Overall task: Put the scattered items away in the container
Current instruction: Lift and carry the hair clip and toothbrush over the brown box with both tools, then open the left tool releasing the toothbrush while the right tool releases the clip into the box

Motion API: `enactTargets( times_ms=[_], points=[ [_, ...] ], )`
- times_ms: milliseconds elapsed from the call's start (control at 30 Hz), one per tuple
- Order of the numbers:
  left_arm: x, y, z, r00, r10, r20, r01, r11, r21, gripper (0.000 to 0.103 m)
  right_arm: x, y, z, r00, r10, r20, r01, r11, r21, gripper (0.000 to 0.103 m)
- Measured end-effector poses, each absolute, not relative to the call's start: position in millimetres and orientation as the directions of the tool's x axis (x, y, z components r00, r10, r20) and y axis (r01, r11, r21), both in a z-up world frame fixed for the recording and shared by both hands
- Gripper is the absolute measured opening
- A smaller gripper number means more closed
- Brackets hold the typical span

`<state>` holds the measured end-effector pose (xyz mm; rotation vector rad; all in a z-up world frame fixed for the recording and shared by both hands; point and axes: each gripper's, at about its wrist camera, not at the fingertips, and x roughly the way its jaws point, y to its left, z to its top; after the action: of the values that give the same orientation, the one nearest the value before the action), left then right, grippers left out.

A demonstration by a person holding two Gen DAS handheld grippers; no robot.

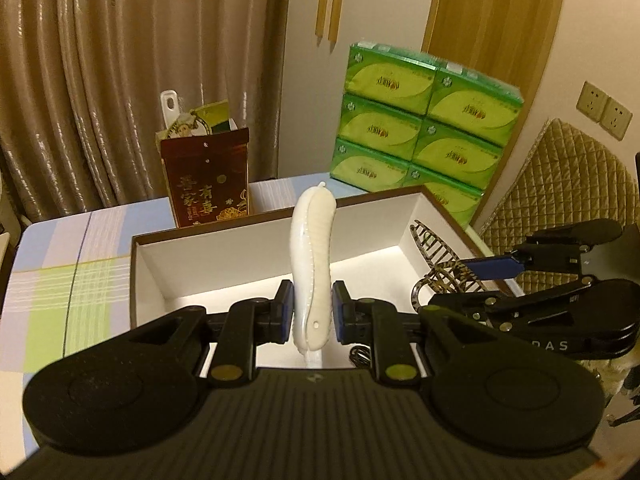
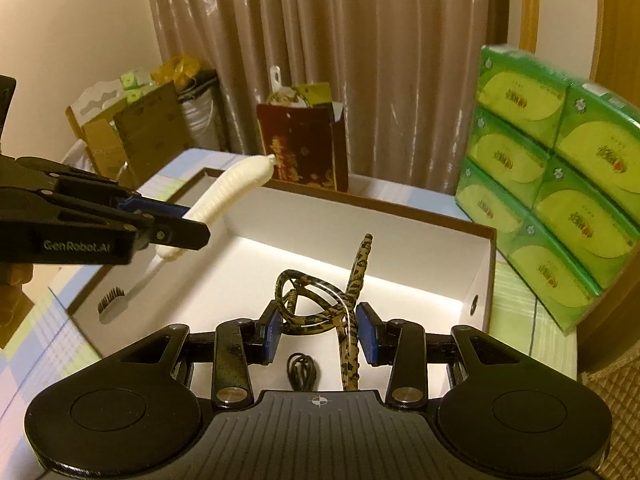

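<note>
A white toothbrush stands between the pads of my left gripper, which is shut on its ribbed handle. In the right wrist view the toothbrush slants over the box's left side with its dark bristle head low. My left gripper shows there from the side. My right gripper is shut on a leopard-pattern hair claw clip, held above the box floor. The left wrist view shows that right gripper and the clip at the right. The container is an open box with white walls.
A small black coiled cord lies on the box floor. Behind the box stand a dark red gift bag and stacked green tissue packs. The table has a plaid cloth. A quilted chair back stands at the right, cardboard boxes at the far left.
</note>
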<state>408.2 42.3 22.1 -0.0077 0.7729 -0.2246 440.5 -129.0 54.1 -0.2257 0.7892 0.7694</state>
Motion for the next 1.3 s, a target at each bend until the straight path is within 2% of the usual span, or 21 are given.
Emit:
enactTargets(
  times_ms=[233,567,767,1300],
  points=[
    [439.6,44.4,-12.3,0.644,-0.184,-0.743,0.214,0.975,-0.057,0.016,464.2,-115.9,31.8,0.430,0.503,-0.749,-0.687,0.721,0.090,0.037],
    [477.5,44.9,-61.5,0.536,-0.193,-0.822,0.211,0.973,-0.091,0.016,491.8,-99.3,-6.5,0.350,0.464,-0.814,-0.671,0.730,0.128,0.037],
    [497.6,40.1,-85.4,0.481,-0.171,-0.860,0.248,0.967,-0.053,0.016,501.7,-91.8,-13.8,0.323,0.435,-0.841,-0.683,0.722,0.112,0.037],
    [509.9,40.1,-92.8,0.438,-0.167,-0.883,0.243,0.968,-0.063,0.018,514.0,-89.7,-24.8,0.273,0.427,-0.862,-0.668,0.729,0.150,0.037]
  ],
)
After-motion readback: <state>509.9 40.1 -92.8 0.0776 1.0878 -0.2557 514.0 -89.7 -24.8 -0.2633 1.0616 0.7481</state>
